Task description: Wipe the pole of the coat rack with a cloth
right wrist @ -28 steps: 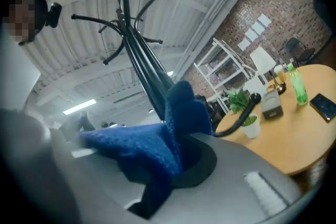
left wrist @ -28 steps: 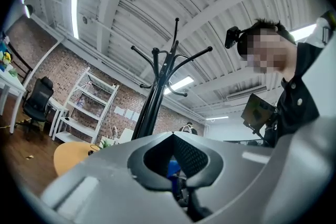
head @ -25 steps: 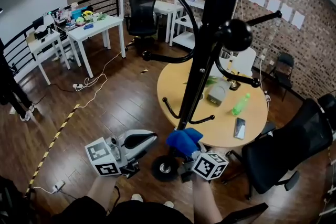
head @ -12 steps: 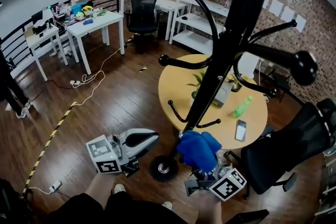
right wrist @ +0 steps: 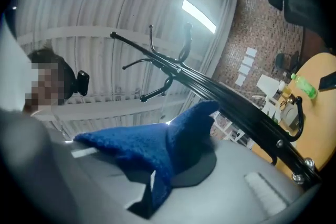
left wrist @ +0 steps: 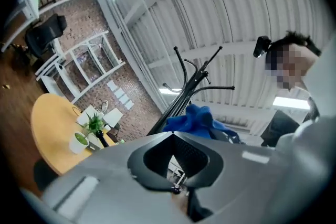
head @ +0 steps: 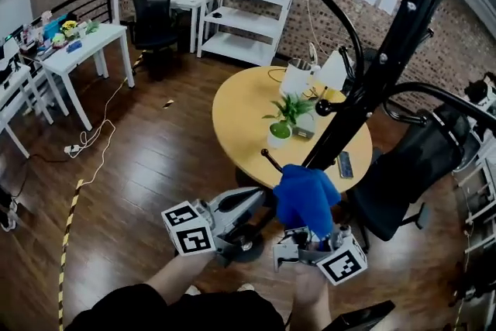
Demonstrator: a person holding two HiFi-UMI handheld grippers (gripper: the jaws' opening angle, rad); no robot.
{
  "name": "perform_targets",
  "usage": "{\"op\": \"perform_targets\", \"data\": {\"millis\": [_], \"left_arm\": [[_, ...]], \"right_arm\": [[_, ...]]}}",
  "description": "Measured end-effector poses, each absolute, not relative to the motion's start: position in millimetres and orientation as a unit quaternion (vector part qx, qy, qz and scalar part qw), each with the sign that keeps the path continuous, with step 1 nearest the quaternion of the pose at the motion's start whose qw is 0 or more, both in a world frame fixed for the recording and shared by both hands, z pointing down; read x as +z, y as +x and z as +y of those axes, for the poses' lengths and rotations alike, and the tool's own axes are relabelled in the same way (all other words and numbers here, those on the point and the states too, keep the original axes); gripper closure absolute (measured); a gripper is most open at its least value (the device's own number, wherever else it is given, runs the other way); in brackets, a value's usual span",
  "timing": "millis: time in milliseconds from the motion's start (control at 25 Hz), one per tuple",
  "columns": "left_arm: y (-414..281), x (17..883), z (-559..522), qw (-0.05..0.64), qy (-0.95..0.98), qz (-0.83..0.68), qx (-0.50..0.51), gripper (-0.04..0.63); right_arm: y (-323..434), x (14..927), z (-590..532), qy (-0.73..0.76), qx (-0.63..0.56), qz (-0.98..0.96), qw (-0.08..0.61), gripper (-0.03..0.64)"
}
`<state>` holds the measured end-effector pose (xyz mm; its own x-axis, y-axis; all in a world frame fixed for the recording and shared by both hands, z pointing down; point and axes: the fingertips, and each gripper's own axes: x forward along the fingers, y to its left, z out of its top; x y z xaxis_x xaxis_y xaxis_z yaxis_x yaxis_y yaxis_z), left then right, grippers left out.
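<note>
A round yellow table [head: 240,108] is standing just behind the coat rack, carrying a potted plant [head: 283,120], a white paper bag [head: 297,77] and a phone [head: 345,164]. A black office chair [head: 415,167] is sitting close on the right of the rack, and white shelving [head: 248,4] is lining the brick wall further back. The rack's curved hooks [head: 341,19] are branching off above the table, and a short lower hook [head: 268,160] is sticking out just beside the cloth.

The pole [head: 372,81] is running as a long black bar from beside the cloth at lower centre up to the top right corner of the head view. In the right gripper view it is crossing diagonally from upper left to lower right.

The right gripper [head: 310,236] is pinching the blue cloth [head: 304,196] between closed jaws. The cloth is bunching up over the jaws and lying against the lower part of the pole, its peak touching the bar in the right gripper view.

The left gripper [head: 260,201] is hovering just left of the cloth and near the pole, its jaws closed tip to tip on nothing.
</note>
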<state>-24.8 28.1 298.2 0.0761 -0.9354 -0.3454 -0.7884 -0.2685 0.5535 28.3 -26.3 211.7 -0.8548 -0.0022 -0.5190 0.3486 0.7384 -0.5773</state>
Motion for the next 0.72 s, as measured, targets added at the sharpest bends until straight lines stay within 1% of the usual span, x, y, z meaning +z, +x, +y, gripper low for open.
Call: {"op": "perform_targets", "data": {"millis": [120, 280, 360, 480, 720], "left_arm": [[-29, 313, 9, 0.137, 0.716, -0.607, -0.316, 0.592], [-20, 327, -27, 0.224, 0.700, -0.574, -0.361, 0.592], [-18, 327, -40, 0.254, 0.691, -0.557, -0.384, 0.592], [-19, 321, -54, 0.272, 0.694, -0.535, -0.398, 0.595], [-21, 324, -68, 0.296, 0.712, -0.503, -0.390, 0.595]], "right_arm": [[20, 208, -27, 0.073, -0.326, 0.899, 0.283, 0.597], [16, 195, -26, 0.054, -0.276, 0.908, 0.312, 0.597], [14, 192, -28, 0.049, -0.267, 0.907, 0.322, 0.597], [15, 189, -39, 0.053, -0.275, 0.896, 0.345, 0.597], [12, 190, -48, 0.049, -0.262, 0.891, 0.368, 0.597]]}}
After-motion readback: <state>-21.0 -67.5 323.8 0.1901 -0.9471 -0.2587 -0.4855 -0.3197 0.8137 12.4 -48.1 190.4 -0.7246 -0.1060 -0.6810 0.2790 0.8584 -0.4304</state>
